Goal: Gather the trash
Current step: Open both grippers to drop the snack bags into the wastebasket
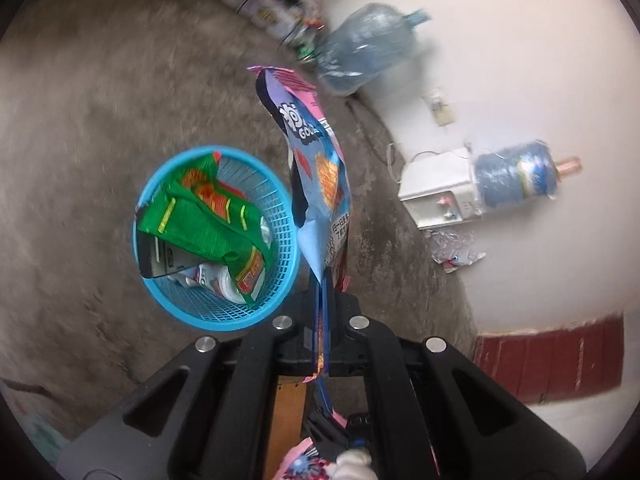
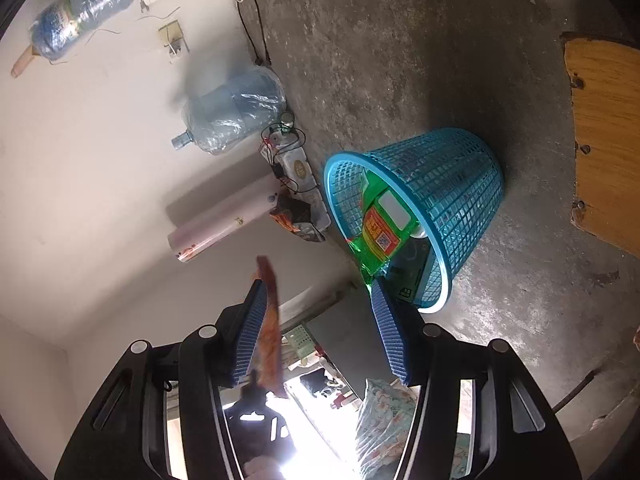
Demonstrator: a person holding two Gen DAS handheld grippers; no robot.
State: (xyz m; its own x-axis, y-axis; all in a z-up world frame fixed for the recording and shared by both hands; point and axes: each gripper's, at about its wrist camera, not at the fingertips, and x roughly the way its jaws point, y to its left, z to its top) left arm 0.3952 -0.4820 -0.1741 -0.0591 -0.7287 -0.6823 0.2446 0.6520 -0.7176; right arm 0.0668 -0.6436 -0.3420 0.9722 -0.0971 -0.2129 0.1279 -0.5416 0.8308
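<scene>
A: Nearest first, what do the left tongs hold?

B: One blue snack packet, clamped by its lower edge, hanging out over the floor just beside the basket.

A: And the right tongs?

B: Apart. One thin orange wrapper lies against the left pad; stuck or only resting, I can't tell.

A: Further out?

B: One blue mesh basket on the concrete floor. Inside: one green packet, one white bottle, perhaps a dark carton.

A: By the wall?

B: Two big water bottles, one lying on the floor.
</scene>
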